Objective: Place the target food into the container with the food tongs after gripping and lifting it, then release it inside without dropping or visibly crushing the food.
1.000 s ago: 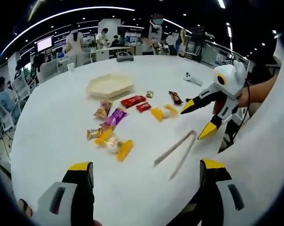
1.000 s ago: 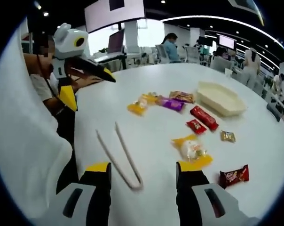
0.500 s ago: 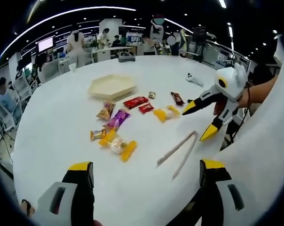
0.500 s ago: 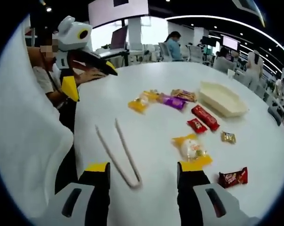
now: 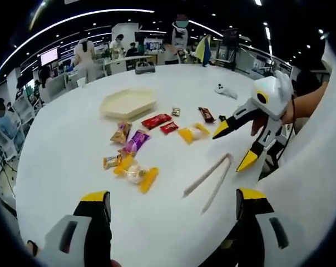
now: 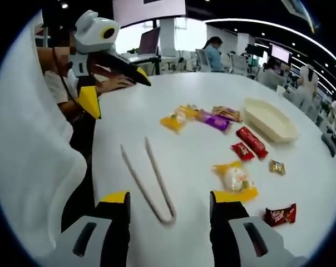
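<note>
White table point(image 5: 73, 139) holds wrappers point(image 6: 251, 142), writing unreadable.

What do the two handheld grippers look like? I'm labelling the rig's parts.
Both have white bodies with black jaws tipped in yellow. The right gripper carries a rounded white head with a yellow-ringed dark circle; so does the left gripper. A white sleeve shows beside it.

One tongs point(image 5: 208, 179), one tray point(image 5: 128, 103) (nine wrapped snacks point(image 5: 157, 120))
</note>
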{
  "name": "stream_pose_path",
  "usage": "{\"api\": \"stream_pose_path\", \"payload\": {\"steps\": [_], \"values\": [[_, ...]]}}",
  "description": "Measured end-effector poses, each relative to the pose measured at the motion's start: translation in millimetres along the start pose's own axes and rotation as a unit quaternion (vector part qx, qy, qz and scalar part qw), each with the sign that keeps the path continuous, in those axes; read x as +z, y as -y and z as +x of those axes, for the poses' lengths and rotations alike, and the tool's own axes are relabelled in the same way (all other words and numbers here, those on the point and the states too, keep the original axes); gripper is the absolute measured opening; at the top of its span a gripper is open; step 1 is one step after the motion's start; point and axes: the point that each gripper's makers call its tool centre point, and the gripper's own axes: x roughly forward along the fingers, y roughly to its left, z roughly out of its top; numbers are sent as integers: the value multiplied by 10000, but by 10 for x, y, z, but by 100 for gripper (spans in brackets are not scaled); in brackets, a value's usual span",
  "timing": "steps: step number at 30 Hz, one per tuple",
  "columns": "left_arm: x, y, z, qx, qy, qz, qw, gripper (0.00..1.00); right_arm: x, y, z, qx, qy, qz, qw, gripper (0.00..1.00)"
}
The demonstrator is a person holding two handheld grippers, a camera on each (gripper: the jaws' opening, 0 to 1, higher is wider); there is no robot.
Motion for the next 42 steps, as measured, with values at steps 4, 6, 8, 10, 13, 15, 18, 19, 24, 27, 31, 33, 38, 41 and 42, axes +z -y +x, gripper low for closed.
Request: {"api": "stream_pose_path", "payload": {"steps": [4, 6, 8, 10, 13, 15, 18, 19, 24, 27, 31, 33, 38, 41, 42], "values": [[-31, 93, -44, -64, -217, 47, 9997, 93, -11, 37, -32, -43, -57, 92, 9999, 56], [19, 124, -94, -17, -56, 184, 9998, 96, 24, 5, -17, 45, 56, 97, 9999, 55], [-72, 82, -87, 52, -218, 133, 9997, 95, -9, -20, 22, 108, 38, -55, 9999, 53], [-89, 63, -70, 54, -166, 66, 9998, 96, -29, -16, 61, 160, 26, -132, 9998, 50], [-161, 73, -59, 33, -355, -62, 9993, 94, -37, -5, 56, 164, -19, -111, 9998, 47], [-93, 131, -90, -25, -220, 105, 9997, 96, -10, -38, 38, 219, 86, -79, 9997, 45], [-138, 106, -77, 18, -285, 99, 9995, 95, -90, -69, 68, 280, -1, -151, 9995, 40], [-142, 99, -76, 28, -285, 84, 9996, 95, -97, -68, 73, 281, -3, -154, 9995, 39], [-147, 104, -42, 23, -266, -106, 9996, 95, -147, -51, 77, 278, -45, 0, 9996, 34], [-103, 154, -61, -45, -196, 51, 9998, 95, -162, -93, 57, 335, -22, 55, 9994, 27], [-130, 84, -31, 47, -148, -87, 9998, 95, -162, -97, 80, 300, 39, -160, 9994, 19], [-127, 85, -10, 21, -92, -195, 9998, 95, -153, -111, 17, 314, 126, -103, 9994, 18], [-117, 182, 0, -149, -157, -2, 9998, 95, -139, -113, 20, 212, 173, -40, 9996, 18], [-112, 116, 24, -53, -114, -75, 9999, 95, -142, -103, 15, 287, 197, -69, 9994, 17], [-100, 111, 30, -51, -76, -105, 9999, 95, -138, -106, 10, 309, 210, -97, 9993, 17]]}}
